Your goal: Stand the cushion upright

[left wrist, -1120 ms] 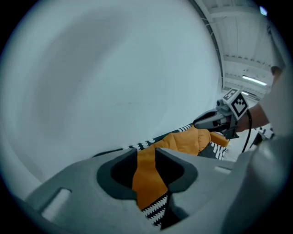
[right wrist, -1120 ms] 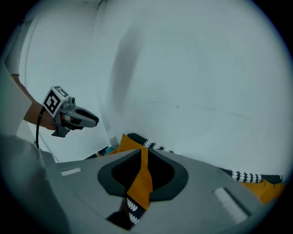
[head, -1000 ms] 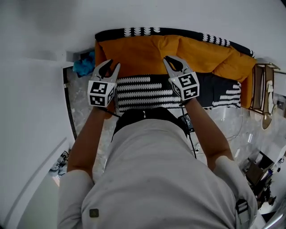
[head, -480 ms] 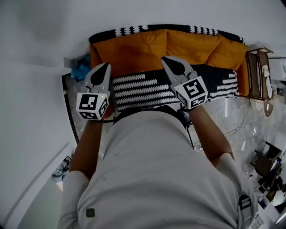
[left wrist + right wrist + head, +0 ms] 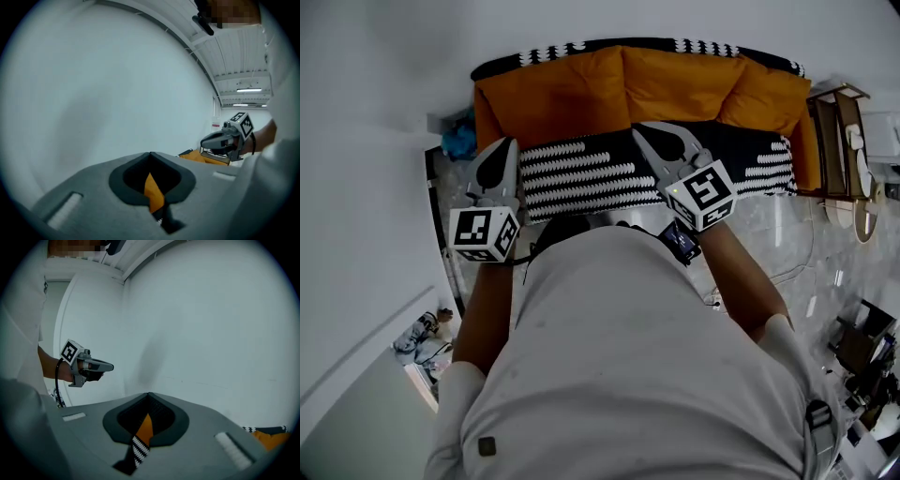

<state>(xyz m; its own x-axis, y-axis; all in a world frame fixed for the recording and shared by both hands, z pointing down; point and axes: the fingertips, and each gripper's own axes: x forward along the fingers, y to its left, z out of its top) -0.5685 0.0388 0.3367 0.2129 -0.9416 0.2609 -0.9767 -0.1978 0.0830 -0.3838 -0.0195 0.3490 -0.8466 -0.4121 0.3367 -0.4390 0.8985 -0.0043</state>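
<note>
Left gripper (image 5: pixel 509 143) and right gripper (image 5: pixel 639 127) both clenched empty, near the orange cushion (image 5: pixel 548 98)

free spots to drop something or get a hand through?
Bare: glossy marble floor in front of the black-and-white patterned sofa seat, left of the wooden side table; seat's right half too. Crowded: orange cushions along the back, clutter lower right.

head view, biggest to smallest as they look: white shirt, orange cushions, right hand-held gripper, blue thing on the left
1. white shirt, inflated by nearness to the camera
2. orange cushions
3. right hand-held gripper, also nearer than the cushions
4. blue thing
</note>
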